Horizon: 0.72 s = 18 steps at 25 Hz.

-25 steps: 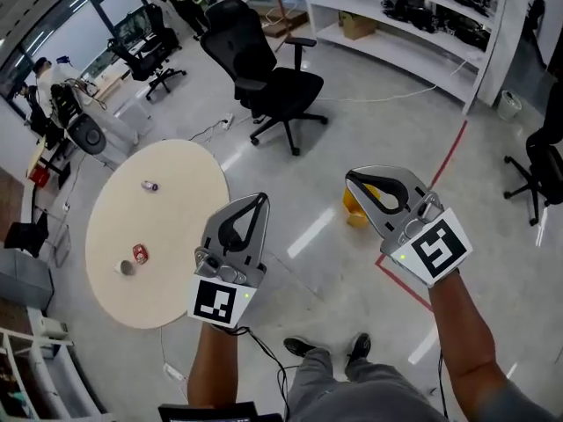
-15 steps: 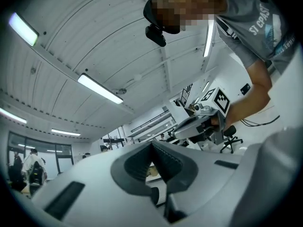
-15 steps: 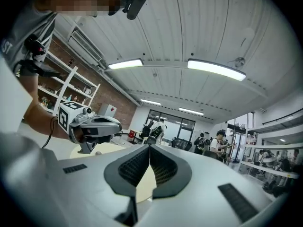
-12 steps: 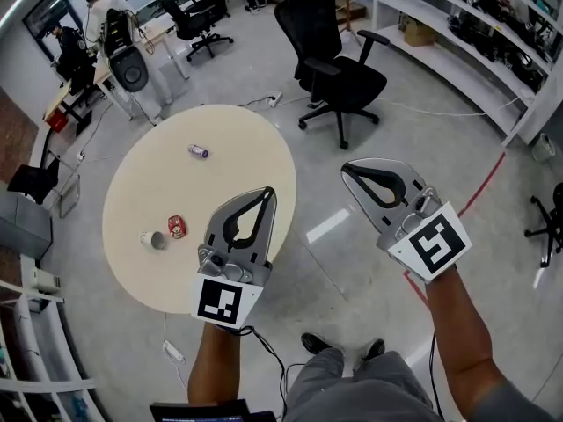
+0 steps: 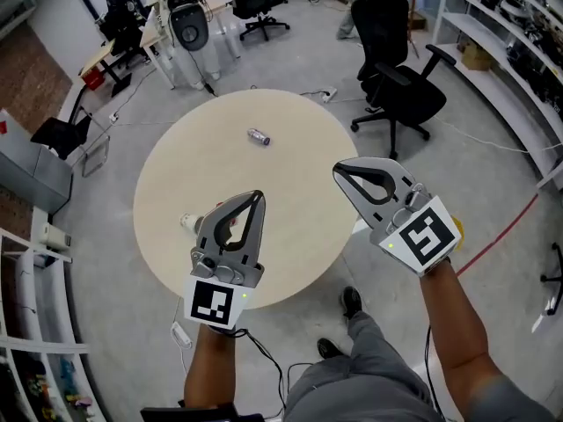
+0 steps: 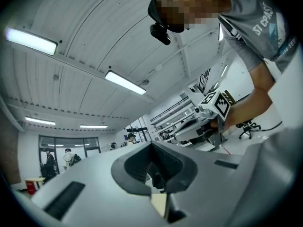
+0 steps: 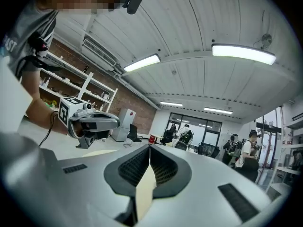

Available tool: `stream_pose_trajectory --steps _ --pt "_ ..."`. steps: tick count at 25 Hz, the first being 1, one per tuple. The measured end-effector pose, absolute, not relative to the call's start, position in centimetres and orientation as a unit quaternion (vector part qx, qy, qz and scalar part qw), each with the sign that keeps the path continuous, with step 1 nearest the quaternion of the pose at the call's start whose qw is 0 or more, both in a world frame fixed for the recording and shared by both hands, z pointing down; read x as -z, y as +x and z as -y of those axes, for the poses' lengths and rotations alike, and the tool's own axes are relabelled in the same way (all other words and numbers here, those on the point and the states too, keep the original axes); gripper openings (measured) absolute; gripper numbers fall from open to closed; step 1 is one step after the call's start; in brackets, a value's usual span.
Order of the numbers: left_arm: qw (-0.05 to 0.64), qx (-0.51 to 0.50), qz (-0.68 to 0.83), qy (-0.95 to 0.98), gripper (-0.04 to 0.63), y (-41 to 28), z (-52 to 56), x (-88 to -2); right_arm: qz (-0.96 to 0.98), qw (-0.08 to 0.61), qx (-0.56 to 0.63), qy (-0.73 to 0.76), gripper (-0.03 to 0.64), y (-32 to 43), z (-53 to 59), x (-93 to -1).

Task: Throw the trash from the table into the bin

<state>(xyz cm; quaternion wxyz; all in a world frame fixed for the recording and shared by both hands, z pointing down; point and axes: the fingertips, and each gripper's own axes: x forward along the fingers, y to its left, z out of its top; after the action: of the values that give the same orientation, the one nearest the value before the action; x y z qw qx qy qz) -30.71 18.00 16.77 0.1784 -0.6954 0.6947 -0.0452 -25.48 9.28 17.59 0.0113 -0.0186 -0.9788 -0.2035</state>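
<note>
Left tongs (image 5: 258,197), right tongs (image 5: 337,168) closed — can (image 5: 258,136) lying crosswise

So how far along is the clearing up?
Nothing looks done yet. The left gripper and right gripper are both shut and empty. Left to do: a can, a cup and a red item lie on the table. No bin is in view.

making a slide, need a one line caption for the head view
Shut, empty left gripper and right gripper at a round table with scattered trash
</note>
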Motion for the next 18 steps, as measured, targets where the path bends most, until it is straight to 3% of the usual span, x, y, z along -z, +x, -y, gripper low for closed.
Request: stream_pose_trajectory --steps 8,14,16,18 --pt "0.149 0.054 -0.740 -0.653 0.034 -41.8 -14.1 -19.8 0.978 0.015 0.185 -0.095 0.006 -39.7 -4.9 -21.6" --pt "0.107 0.075 -0.761 -0.636 0.034 -52.2 -6.6 -26.8 0.982 0.047 0.139 -0.117 0.016 -52.5 3.1 -29.1" --pt "0.088 0.070 -0.767 -0.632 0.034 -55.6 -3.9 -29.8 0.986 0.073 0.104 -0.111 0.140 -56.7 6.1 -32.8" --pt "0.067 0.071 -0.770 -0.630 0.034 -58.6 -1.9 -32.6 0.985 0.102 0.081 -0.115 0.167 -60.7 8.6 -36.5"
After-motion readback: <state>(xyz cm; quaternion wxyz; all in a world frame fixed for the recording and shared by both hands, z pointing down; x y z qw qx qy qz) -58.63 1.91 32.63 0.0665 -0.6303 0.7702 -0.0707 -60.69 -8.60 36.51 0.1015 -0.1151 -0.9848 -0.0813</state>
